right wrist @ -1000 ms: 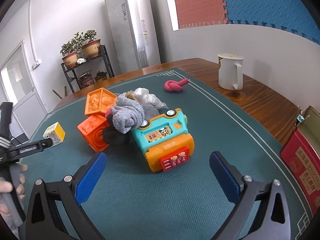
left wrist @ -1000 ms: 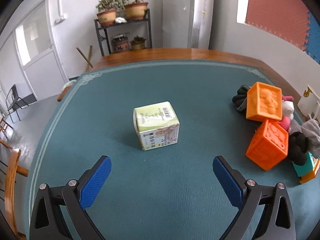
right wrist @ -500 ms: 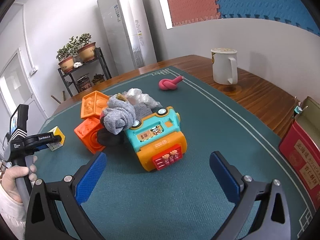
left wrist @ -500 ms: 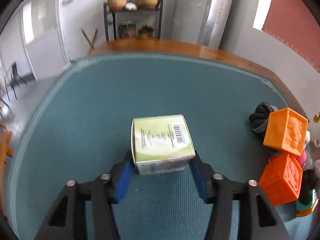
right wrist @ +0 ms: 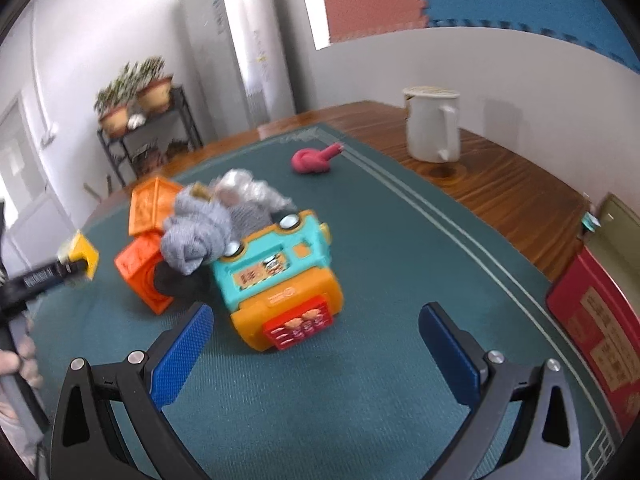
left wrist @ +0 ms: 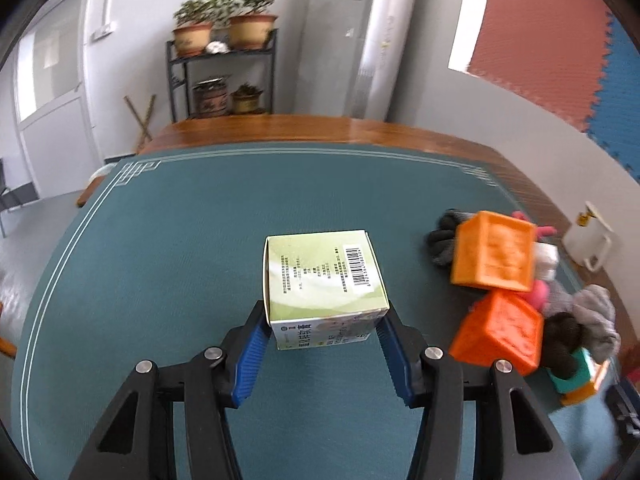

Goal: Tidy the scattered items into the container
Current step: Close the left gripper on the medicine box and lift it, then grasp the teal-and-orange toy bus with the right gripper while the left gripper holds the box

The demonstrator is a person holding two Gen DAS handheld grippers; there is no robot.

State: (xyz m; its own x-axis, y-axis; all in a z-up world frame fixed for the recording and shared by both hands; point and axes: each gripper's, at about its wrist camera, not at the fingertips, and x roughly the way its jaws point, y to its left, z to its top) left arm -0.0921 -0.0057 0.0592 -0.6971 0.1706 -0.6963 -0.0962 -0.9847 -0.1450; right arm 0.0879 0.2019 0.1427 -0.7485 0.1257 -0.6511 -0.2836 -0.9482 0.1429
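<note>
Left wrist view: a small carton (left wrist: pixel 324 280), pale green on top with a barcode, sits between the blue pads (left wrist: pixel 252 350) of the left gripper (left wrist: pixel 325 330). The jaws have just been closing and now stand narrow, each pad pressed against one side wall of the carton's near end; most of the carton reaches out ahead of the fingertips. Its underside seems just clear of the green mat (left wrist: pixel 160 264), though this cannot be told for sure. To the right of the jaws, well apart from them, lie two orange blocks (left wrist: pixel 496 256), one above the other in the picture, with dark and grey socks (left wrist: pixel 588 316) around them and a white mug (left wrist: pixel 592 240) farther right on the wooden table (left wrist: pixel 320 128).

In the right wrist view, the right gripper (right wrist: pixel 316 354) is spread wide with nothing between its pads. Just ahead of the jaws, nearer the left pad, a teal and orange toy car (right wrist: pixel 280 276) lies tilted on the mat, and a grey sock is heaped against its far end. A pink knotted toy (right wrist: pixel 314 158) lies farther ahead. To the right of the right pad a red tin (right wrist: pixel 600 320) stands open at the mat's edge. At far left, a hand (right wrist: pixel 16 364) holds the other gripper, clamped on the carton.
</note>
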